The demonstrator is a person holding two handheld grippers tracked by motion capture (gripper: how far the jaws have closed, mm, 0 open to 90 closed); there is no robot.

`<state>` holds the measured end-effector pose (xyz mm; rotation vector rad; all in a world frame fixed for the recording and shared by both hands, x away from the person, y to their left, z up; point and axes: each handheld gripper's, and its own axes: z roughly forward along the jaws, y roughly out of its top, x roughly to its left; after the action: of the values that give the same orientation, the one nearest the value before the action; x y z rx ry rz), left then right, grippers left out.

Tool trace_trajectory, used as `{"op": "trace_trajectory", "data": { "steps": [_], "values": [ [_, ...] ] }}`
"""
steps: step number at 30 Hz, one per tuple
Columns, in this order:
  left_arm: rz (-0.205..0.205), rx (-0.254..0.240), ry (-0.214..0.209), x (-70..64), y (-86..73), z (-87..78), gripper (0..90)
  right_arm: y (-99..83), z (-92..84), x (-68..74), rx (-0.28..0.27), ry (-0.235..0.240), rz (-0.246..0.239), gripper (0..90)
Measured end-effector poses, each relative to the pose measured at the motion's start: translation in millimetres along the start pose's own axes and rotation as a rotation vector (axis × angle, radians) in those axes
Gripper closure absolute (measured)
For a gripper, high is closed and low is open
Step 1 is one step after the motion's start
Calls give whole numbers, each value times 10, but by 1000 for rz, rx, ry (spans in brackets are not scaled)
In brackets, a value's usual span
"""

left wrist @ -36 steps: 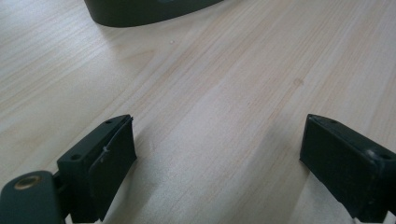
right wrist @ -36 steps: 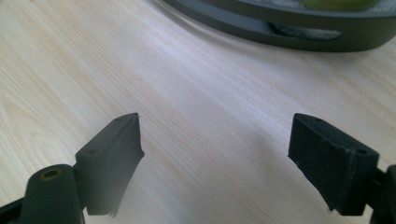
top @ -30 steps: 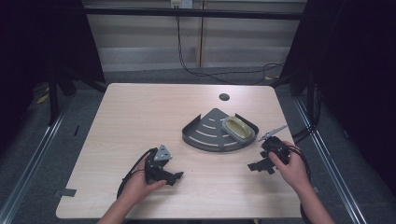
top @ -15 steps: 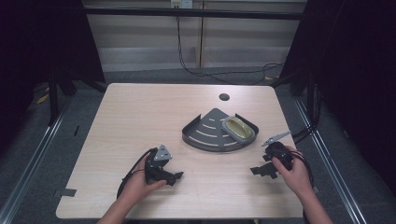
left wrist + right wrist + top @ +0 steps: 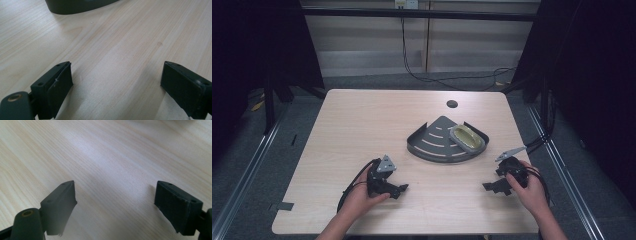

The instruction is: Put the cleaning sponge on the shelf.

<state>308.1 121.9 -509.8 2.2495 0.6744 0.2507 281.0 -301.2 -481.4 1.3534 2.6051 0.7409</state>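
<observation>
A dark grey fan-shaped tray (image 5: 432, 142) lies on the wooden table (image 5: 362, 130), right of centre. A yellowish oval sponge-like object (image 5: 466, 137) rests in its right part. My left gripper (image 5: 394, 189) rests on the table near the front left, held by a hand, open with nothing between its jaws. In the left gripper view (image 5: 117, 85) bare wood lies between the jaws and the tray's wall (image 5: 75, 5) is at the top. My right gripper (image 5: 494, 186) sits at the front right, open over bare wood (image 5: 115, 202).
A round hole (image 5: 452, 104) is in the table near the back edge. Cables run on the floor behind the table. Black frame posts stand at both sides. The table's right edge is close to my right hand.
My right gripper has drawn back toward the front edge, away from the tray. The left gripper has stayed in place.
</observation>
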Motion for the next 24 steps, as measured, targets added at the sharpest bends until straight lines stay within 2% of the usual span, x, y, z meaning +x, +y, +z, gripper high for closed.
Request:
{"op": "trace_trajectory", "data": {
  "steps": [3,11,12,14,16,19,21,24],
  "values": [
    [7,5,0,4,1,-3,98,-20,27,7,13,1,-8,154],
    [-4,-3,1,-3,0,2,97,-56,65,45,-27,-23,-58,126],
    [-4,-3,1,-3,0,2,97,-65,69,43,-37,-25,-69,123],
    [1,1,0,0,0,-1,97,-88,75,56,-56,-27,-56,119],
    [-4,-3,0,-3,0,2,98,-105,81,51,-76,-31,-72,118],
    [2,2,0,1,0,-1,97,-130,86,56,-98,-43,-53,117],
    [-4,-3,0,-3,0,2,97,-149,118,61,-139,-65,-64,107],
    [0,0,0,0,0,0,97,-179,153,75,-187,-81,-53,89]
  ]
}}
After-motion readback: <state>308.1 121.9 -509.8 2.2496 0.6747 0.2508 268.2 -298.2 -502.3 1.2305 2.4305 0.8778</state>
